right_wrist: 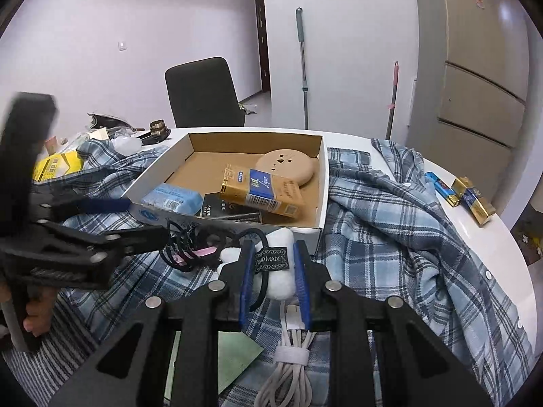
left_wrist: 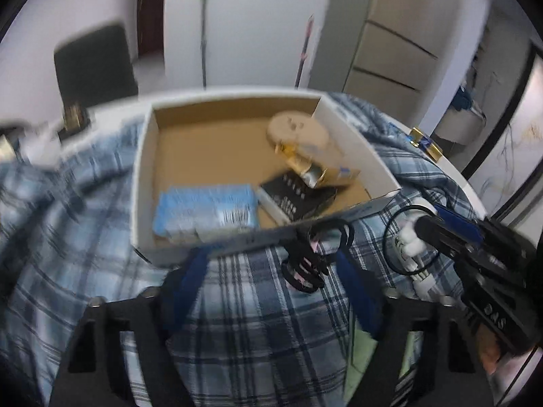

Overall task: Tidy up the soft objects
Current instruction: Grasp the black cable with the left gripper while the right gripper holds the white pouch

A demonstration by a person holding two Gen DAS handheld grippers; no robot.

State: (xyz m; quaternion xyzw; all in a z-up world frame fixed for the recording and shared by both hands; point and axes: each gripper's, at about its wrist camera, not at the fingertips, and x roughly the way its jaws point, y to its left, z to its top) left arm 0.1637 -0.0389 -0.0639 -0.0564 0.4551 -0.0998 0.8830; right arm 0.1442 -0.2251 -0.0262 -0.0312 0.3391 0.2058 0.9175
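Two claws are seen over the plaid shirt [right_wrist: 390, 224]. The right claw [right_wrist: 274, 271] is closed on a white plush [right_wrist: 280, 279]; the left claw [left_wrist: 271, 261], spread wide, flanks black hair ties [left_wrist: 310, 257] at the box's [right_wrist: 319, 183] 6 o'clock.

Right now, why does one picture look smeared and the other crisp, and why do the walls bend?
Left wrist view: motion blur smears the cardboard box and blue tissue pack, while the left gripper at the bottom edge stays sharper. Right wrist view: sharp enough to read the label on the white plush hair tie between the right gripper. Both views: fisheye lenses bow straight edges and darken corners.
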